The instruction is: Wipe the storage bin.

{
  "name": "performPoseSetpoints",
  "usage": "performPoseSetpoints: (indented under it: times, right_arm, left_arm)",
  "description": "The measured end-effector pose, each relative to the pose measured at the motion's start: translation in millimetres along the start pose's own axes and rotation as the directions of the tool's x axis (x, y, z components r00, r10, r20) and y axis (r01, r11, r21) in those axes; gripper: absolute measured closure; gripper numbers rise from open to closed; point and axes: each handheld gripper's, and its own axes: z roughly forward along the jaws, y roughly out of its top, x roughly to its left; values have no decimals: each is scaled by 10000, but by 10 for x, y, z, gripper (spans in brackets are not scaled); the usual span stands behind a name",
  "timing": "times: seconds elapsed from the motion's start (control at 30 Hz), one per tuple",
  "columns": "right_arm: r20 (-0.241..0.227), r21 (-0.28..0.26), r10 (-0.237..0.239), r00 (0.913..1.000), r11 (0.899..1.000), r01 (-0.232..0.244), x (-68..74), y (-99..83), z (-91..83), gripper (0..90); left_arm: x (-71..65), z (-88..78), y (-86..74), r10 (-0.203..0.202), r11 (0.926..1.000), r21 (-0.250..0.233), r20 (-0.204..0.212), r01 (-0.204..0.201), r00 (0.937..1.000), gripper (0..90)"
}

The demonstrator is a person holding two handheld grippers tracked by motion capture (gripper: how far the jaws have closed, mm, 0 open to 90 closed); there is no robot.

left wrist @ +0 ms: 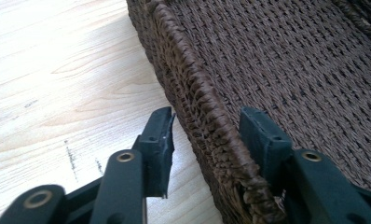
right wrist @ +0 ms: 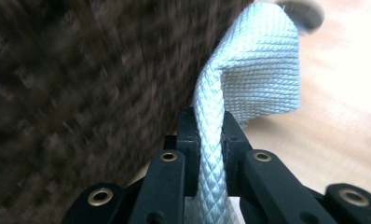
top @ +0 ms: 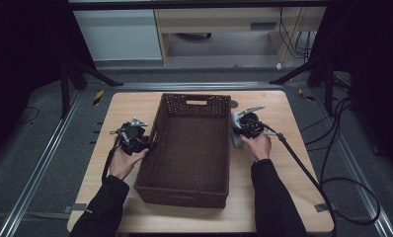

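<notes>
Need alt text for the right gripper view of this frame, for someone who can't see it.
The right gripper, its two black jaws rising from the bottom, is shut on a fold of pale woven cloth that stands up above them. A dark brown wicker basket, blurred, is at the left; light wooden table at the right.

This looks like a lab or test room set up for recording — not a home. A small wooden table stands on grey carpet, with metal floor rails running along its left and right sides. Black cables loop over the floor at the right, and dark stand legs brace at both far corners. Farther back stand a white cabinet and a pale wooden desk with wires hanging — office-grade furniture.
</notes>
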Motion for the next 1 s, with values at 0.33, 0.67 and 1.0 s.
performPoseSetpoints:
  times: [0.33, 0.67, 1.0]
  right_arm:
    - [-373, -1061, -54, 9993, 9944, 15, 47, 124, -296, 824]
    - [-256, -1245, -638, 9976, 9904, 602, 152, 179, -448, 825]
    - [-239, 15, -253, 9994, 9997, 254, 83, -122, -114, 825]
  left_arm:
    - [-44, -142, -23, 174, 9997, -182, 39, -173, 9998, 479]
    - [-89, -110, -120, 69, 9996, 283, 359, -79, 9993, 600]
    - [-93, -97, -107, -253, 9996, 127, 192, 250, 9995, 672]
